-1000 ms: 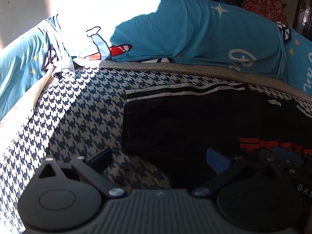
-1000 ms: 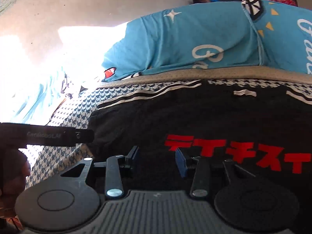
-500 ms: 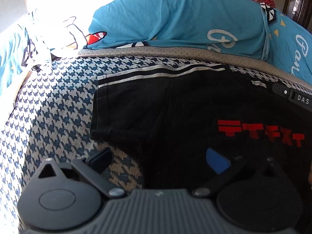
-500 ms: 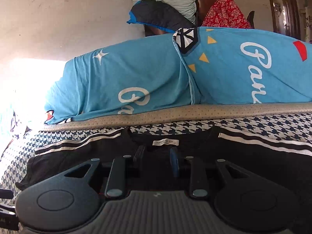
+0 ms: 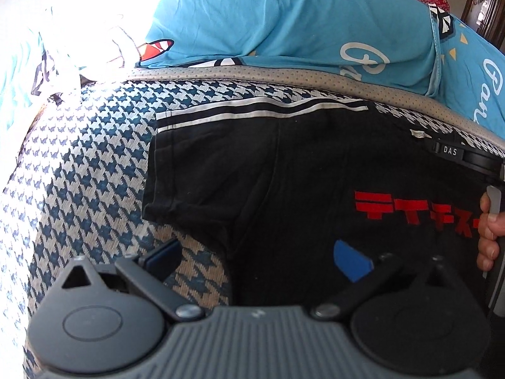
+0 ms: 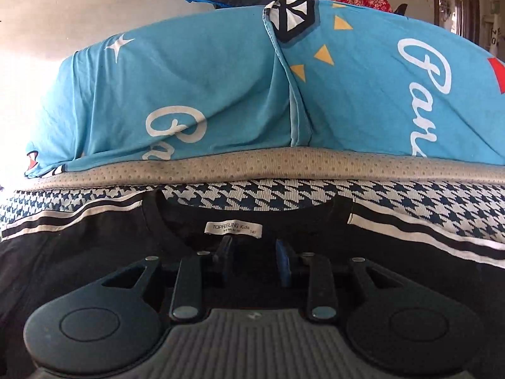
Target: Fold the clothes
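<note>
Since the earlier frames: left view has swung to take in more of the shirt's left sleeve; right view has moved up from the red print to the neckline, and its fingers have just been closing.

Left wrist view: left gripper (image 5: pixel 257 257) hovers over the shirt (image 5: pixel 284 170), fingers spread wide, holding nothing; one finger over the houndstooth cover (image 5: pixel 94 164), the other over black cloth near the armpit. Shirt lies flat, face up, collar toward the cover's far edge by the blue bedding (image 5: pixel 300 22). A hand (image 5: pixel 487 233) on the right tool shows at the right margin.

Right wrist view: right gripper (image 6: pixel 254 260) sits just below the neck label (image 6: pixel 233 229), fingers narrowed to a small gap; whether cloth is pinched, cannot tell.

Judgement: the collar is being taken. Pinch both layers, and have left take the sleeve hem squarely before lifting, so the fold runs straight.
</note>
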The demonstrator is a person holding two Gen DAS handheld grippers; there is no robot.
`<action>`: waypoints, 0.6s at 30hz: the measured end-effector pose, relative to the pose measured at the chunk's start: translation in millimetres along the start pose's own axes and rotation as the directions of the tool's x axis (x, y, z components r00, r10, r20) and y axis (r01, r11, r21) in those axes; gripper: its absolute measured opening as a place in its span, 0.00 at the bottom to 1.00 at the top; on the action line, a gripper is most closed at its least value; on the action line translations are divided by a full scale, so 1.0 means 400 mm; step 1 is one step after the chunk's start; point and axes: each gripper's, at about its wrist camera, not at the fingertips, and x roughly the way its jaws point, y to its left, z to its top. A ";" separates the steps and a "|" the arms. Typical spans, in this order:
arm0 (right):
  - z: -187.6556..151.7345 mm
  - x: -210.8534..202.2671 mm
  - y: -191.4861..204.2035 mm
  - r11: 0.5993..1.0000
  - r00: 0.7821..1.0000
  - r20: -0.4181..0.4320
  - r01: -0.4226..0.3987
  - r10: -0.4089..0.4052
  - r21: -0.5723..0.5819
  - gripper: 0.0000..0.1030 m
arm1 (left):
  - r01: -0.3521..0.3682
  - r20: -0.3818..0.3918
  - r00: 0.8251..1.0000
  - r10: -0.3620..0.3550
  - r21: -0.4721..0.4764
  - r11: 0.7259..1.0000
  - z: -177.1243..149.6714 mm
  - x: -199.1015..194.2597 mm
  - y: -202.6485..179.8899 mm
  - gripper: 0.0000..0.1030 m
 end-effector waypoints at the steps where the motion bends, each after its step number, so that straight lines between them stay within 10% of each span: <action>1: 0.002 0.005 0.002 1.000 1.000 0.000 0.006 -0.006 -0.002 0.26 | 0.001 -0.001 1.000 -0.001 -0.004 1.000 0.000 0.001 0.002 1.00; 18: 0.027 0.066 0.011 0.998 0.996 0.058 0.059 -0.061 0.027 0.24 | 0.006 -0.016 1.000 -0.006 -0.005 1.000 -0.007 0.005 0.002 1.00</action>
